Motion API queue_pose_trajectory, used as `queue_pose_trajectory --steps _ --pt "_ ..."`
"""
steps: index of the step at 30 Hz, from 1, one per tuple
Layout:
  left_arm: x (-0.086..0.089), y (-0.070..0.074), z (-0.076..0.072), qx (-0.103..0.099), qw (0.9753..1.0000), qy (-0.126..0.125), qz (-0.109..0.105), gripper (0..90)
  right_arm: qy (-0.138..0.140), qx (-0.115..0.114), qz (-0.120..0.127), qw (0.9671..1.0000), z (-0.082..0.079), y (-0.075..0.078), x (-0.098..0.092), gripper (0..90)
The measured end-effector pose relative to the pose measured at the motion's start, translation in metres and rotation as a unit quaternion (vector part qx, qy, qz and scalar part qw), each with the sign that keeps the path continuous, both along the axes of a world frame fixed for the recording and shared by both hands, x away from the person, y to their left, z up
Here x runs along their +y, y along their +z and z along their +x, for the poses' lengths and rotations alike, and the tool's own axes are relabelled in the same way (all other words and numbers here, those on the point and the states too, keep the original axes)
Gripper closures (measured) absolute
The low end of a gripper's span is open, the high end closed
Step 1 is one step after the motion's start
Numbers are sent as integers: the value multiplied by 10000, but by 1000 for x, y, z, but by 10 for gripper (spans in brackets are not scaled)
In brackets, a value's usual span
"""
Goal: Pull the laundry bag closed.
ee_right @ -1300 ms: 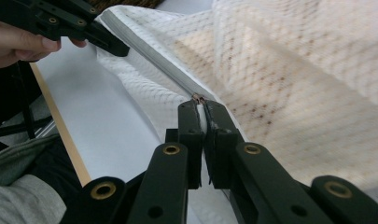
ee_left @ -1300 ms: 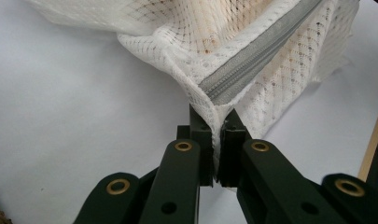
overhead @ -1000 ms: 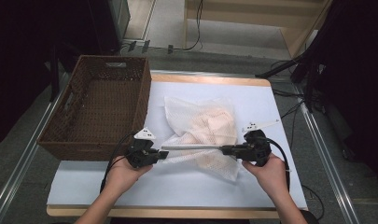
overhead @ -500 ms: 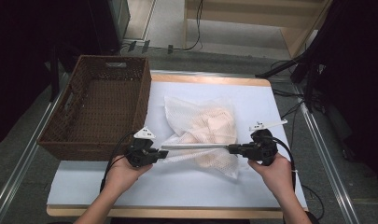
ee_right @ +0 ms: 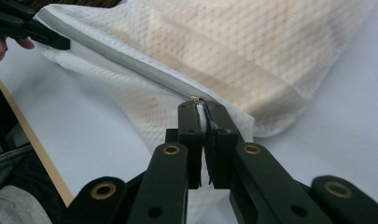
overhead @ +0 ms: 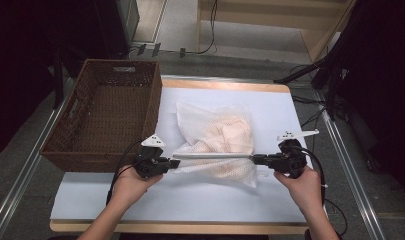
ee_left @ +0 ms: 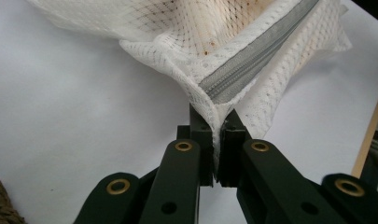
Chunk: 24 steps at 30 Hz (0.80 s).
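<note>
Stretching between left tool and right tool: mesh bag zipper.

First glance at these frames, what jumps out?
A white mesh laundry bag with pale fabric inside lies mid-table, its grey zipper stretched taut between the two tools. The left hand-held gripper is shut on the bag's corner, the right hand-held gripper on the zipper's other end. A brown wicker basket sits empty at the table's left.
</note>
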<state>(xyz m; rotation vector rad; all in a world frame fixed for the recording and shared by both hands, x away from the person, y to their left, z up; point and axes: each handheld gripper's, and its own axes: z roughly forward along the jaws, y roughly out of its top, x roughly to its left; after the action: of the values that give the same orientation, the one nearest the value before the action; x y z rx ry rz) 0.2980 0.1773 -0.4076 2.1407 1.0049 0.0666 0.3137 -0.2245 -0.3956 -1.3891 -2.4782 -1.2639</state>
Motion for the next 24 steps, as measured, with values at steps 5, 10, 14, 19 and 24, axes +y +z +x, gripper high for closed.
queue_pose_trajectory --steps 5,10,14,19,24 --pt "1 3 0 -22 10000 3 -72 887 -183 12 17 9998 -1 -1 -17 875" --pt "-1 0 0 -3 10000 -40 -12 885 -293 11 -63 9996 -2 -2 -21 873" --pt "-1 -1 -1 33 9999 -66 -81 885 -293 -7 -105 9995 -2 -3 -19 877" --pt "-3 -2 -4 36 9999 -128 -37 885 -287 2 -156 9995 -2 -3 -18 877" --pt "-4 -2 -5 62 9999 -138 -4 886 -318 30 -141 9994 0 -4 -20 875"
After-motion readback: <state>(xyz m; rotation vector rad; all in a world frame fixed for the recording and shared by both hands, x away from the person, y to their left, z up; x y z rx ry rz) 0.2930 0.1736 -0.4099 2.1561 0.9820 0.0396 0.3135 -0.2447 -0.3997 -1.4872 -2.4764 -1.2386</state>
